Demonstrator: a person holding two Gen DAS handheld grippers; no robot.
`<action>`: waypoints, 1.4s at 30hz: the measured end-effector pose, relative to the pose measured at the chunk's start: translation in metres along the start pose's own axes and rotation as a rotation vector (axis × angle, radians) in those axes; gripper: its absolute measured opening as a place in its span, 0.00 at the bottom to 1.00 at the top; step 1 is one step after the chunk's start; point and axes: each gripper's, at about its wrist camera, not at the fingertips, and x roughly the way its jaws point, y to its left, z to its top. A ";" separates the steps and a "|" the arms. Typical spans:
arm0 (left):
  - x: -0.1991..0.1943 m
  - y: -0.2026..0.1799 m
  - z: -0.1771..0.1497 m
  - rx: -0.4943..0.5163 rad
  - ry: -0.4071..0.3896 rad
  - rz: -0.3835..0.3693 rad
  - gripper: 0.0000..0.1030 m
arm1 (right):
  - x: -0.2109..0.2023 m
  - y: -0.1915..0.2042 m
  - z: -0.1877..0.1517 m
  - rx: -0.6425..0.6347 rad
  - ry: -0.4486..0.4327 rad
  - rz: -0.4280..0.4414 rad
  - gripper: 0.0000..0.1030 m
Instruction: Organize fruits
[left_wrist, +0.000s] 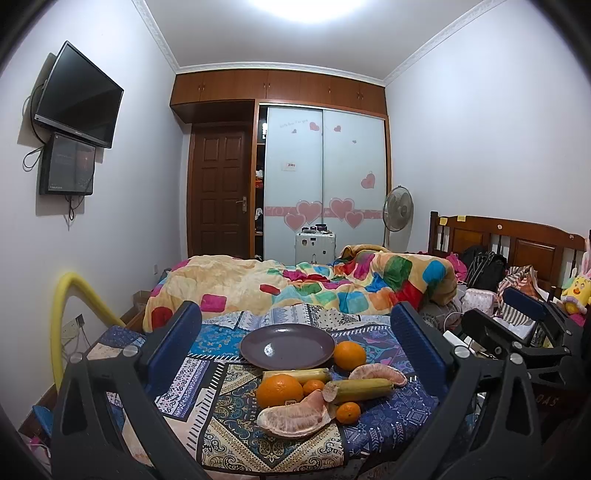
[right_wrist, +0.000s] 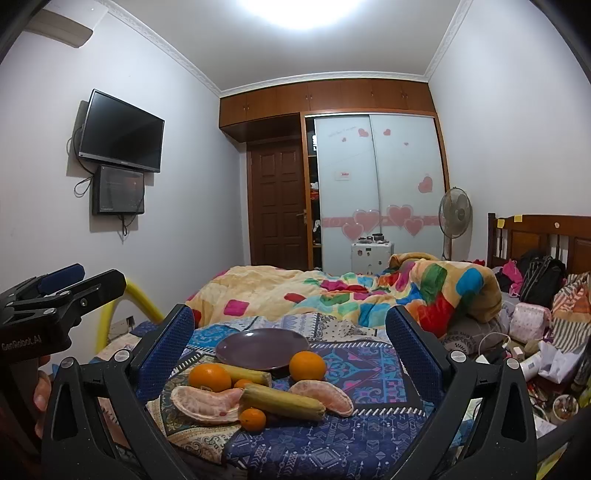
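The fruits lie bunched on a patterned cloth (left_wrist: 236, 424) on the bed: two oranges (left_wrist: 279, 390), two small mandarins (left_wrist: 348, 412), two bananas (left_wrist: 360, 390) and two peeled pomelo pieces (left_wrist: 293, 417). An empty purple plate (left_wrist: 286, 345) sits just beyond them, at twelve o'clock. The left hand-held gripper (left_wrist: 295, 332) and the right hand-held gripper (right_wrist: 290, 338) both stand spread wide, holding and touching nothing.

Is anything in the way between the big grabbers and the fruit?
No. Both the left gripper and right gripper hang open in front of the fruit pile, with only bare patterned cloth between. The plate behind is empty.
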 end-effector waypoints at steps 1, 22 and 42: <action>-0.001 0.000 0.000 -0.001 0.000 0.002 1.00 | 0.000 0.000 0.000 0.000 0.000 0.001 1.00; 0.001 0.000 -0.001 0.007 -0.002 0.018 1.00 | -0.001 0.004 0.004 0.001 -0.005 0.015 1.00; 0.006 0.000 -0.005 0.003 0.006 0.019 1.00 | 0.000 0.006 0.004 0.000 -0.002 0.011 1.00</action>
